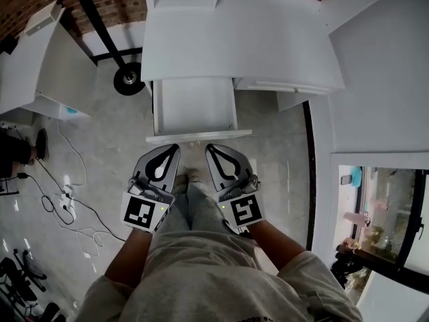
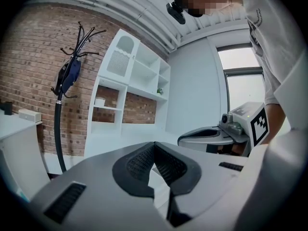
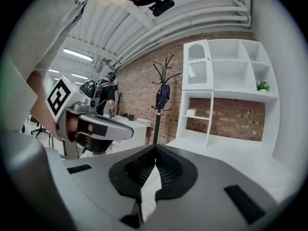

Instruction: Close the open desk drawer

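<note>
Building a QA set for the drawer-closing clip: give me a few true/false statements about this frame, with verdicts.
1. The desk drawer is pulled out. True.
2. Papers lie in the drawer. False: nothing shows inside it.
3. The left gripper and right gripper are both shut. True.
4. The right gripper grips the drawer front. False: it is empty and sits just short of the front.
5. A coat stand stands by the brick wall. True.
</note>
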A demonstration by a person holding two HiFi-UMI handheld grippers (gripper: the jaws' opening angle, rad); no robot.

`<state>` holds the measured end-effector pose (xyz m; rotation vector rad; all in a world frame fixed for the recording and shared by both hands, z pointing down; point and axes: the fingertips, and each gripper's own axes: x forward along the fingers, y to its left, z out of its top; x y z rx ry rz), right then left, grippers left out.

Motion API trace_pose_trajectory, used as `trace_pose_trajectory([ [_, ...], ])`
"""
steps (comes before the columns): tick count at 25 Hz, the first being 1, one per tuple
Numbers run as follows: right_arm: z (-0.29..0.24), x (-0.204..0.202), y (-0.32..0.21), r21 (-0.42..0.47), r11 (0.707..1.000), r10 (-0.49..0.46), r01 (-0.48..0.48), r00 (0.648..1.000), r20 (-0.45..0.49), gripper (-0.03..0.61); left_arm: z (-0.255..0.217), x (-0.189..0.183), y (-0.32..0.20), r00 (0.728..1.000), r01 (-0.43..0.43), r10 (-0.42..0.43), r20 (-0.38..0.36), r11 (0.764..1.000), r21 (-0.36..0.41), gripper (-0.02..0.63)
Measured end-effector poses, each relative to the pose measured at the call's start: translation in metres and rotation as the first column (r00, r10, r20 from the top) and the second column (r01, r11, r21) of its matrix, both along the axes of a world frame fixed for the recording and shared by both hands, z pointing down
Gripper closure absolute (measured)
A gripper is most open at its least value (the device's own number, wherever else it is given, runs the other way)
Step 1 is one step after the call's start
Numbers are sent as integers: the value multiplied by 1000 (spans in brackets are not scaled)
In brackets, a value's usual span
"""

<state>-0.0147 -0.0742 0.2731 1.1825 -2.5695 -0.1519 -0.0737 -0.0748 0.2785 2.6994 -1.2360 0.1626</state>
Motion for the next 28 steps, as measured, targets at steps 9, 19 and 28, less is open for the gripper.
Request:
trace_pose_trajectory([
  [9,71,-1,-10,-82,995,-59,54,996,-61,546,47,6,-24,995,43,-44,-87,999,-5,595],
  [19,148,5,-22,-151,987,-72,60,994,-79,546,117,20,-30,997,12,-16,-74,998,-63,595],
  [28,199,6,-28,-175,983,-71,54,993,-94,546,164,27,-32,997,1,-9,-83,995,-98,595],
])
